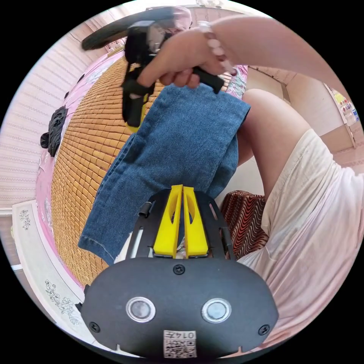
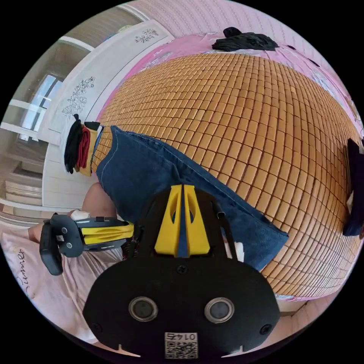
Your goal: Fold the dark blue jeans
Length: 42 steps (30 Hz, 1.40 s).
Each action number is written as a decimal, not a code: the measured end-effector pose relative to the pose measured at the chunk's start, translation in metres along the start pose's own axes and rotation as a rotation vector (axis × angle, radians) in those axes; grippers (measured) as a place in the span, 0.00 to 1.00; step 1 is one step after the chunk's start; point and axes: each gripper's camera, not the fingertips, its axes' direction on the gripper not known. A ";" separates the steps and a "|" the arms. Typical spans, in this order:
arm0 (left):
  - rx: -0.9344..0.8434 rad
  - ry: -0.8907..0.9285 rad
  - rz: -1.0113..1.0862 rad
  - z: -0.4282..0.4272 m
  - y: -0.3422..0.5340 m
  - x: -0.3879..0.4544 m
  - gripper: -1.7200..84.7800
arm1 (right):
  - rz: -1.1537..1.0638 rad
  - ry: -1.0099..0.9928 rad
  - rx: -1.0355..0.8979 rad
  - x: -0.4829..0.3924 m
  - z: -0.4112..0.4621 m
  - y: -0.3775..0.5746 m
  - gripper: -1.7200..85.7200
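Nearest in the left gripper view, the left tongs [image 1: 182,220] have their yellow jaws pressed together on the edge of the dark blue denim jeans [image 1: 178,148], a strip of cloth showing between them. In the right gripper view the right tongs [image 2: 182,223] are likewise nipped tight on the denim [image 2: 151,178], blue visible in the slit.

Beyond the jaws, the jeans hang and drape as a doubled panel at the near edge of the bed, one hemmed end [image 2: 265,242] lying on the woven bamboo mat [image 2: 246,113]. The person's hand [image 1: 182,57] grips the right tongs at the far end of the panel.

This looks like a mid-fold carry: both ends pinched, the cloth lifted. The next move likely calls for laying the panel flat on the mat, keeping both edges level so the layers stay aligned.

Room is generous: the mat stretches bare well past the jeans. Farther off, a black garment [image 2: 244,41] lies near the far edge, a dark item [image 2: 354,189] sits at one side, and a small stack of folded clothes [image 2: 81,148] sits by the white headboard [image 2: 98,76].
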 end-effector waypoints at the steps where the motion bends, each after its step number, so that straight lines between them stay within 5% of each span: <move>1: 0.020 0.011 -0.008 -0.006 0.002 0.000 0.01 | 0.051 0.020 0.026 0.022 -0.017 0.035 0.09; 5: 0.070 0.014 0.007 -0.021 0.008 0.008 0.02 | 0.251 0.107 0.012 0.085 -0.049 0.134 0.15; 12: 0.194 0.134 0.083 -0.038 0.023 0.027 0.05 | 0.415 -0.076 0.046 0.148 -0.052 0.241 0.23; 17: 0.256 0.255 0.061 -0.047 0.036 0.026 0.16 | 0.366 -0.198 -0.015 0.163 -0.043 0.262 0.14; 23: 0.395 0.220 0.081 -0.067 0.046 0.039 0.25 | 0.300 -0.307 0.159 0.154 -0.115 0.296 0.06; 29: 0.345 -0.042 0.018 -0.077 0.057 0.054 0.09 | 0.189 -0.461 0.216 0.127 -0.154 0.311 0.08; 36: 0.372 0.064 0.052 -0.091 0.112 0.043 0.08 | 0.473 -0.453 0.387 0.192 -0.147 0.368 0.23; 42: 0.366 0.102 0.088 -0.108 0.160 0.039 0.08 | 0.533 -0.676 0.365 0.196 -0.105 0.360 0.10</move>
